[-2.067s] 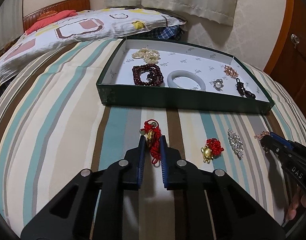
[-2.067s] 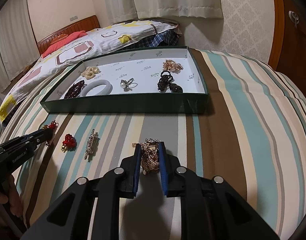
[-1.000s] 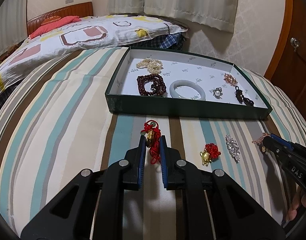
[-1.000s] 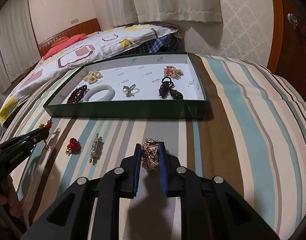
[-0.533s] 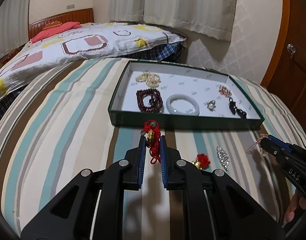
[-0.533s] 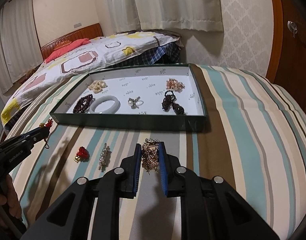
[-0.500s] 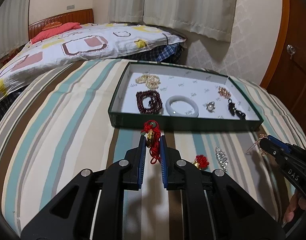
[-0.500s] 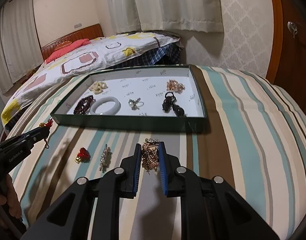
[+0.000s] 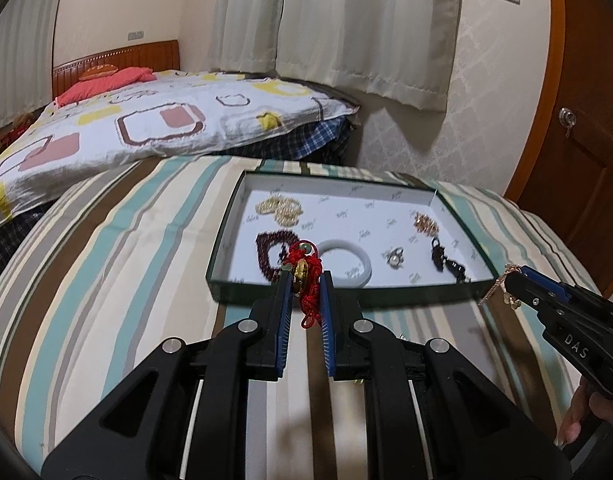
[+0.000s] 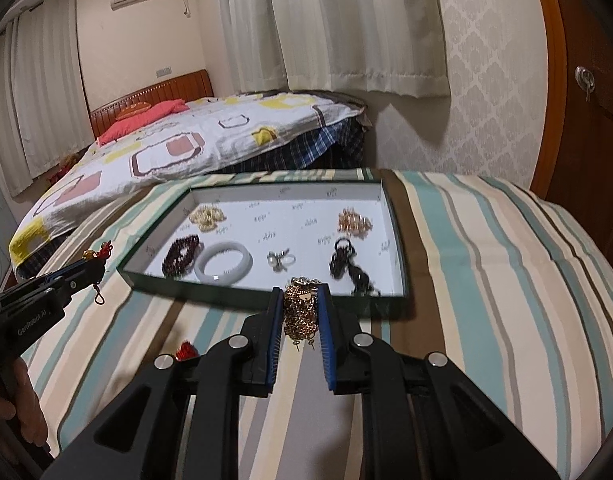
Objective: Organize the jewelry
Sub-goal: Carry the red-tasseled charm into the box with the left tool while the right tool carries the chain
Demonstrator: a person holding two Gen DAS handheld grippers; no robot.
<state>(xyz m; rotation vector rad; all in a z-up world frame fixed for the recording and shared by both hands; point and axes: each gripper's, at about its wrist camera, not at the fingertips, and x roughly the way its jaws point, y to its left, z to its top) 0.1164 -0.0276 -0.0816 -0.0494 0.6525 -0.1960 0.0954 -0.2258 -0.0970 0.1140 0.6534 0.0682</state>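
Observation:
My left gripper [image 9: 304, 278] is shut on a red knotted charm with a gold bead [image 9: 304, 276], held up in the air before the near wall of the green tray [image 9: 390, 295]. My right gripper [image 10: 300, 300] is shut on a bunched gold chain [image 10: 300, 312], also lifted, just short of the tray's [image 10: 262, 288] front wall. Inside the tray lie a white bangle [image 10: 223, 267], dark red beads [image 10: 180, 255], a pearl ring [image 10: 280, 260], a black piece [image 10: 346, 266] and gold clusters. Each gripper shows at the edge of the other's view.
The tray sits on a striped bed cover [image 10: 486, 280]. A second red charm [image 10: 184, 351] lies on the cover, partly hidden behind my right gripper. A patterned quilt [image 9: 146, 124] is piled beyond, with a wooden door [image 9: 586, 120] at the right and curtains behind.
Both grippers have risen with their pieces and tipped up, so the tray now sits lower and nearer in both views. The loose pieces on the cover have slid behind the grippers.

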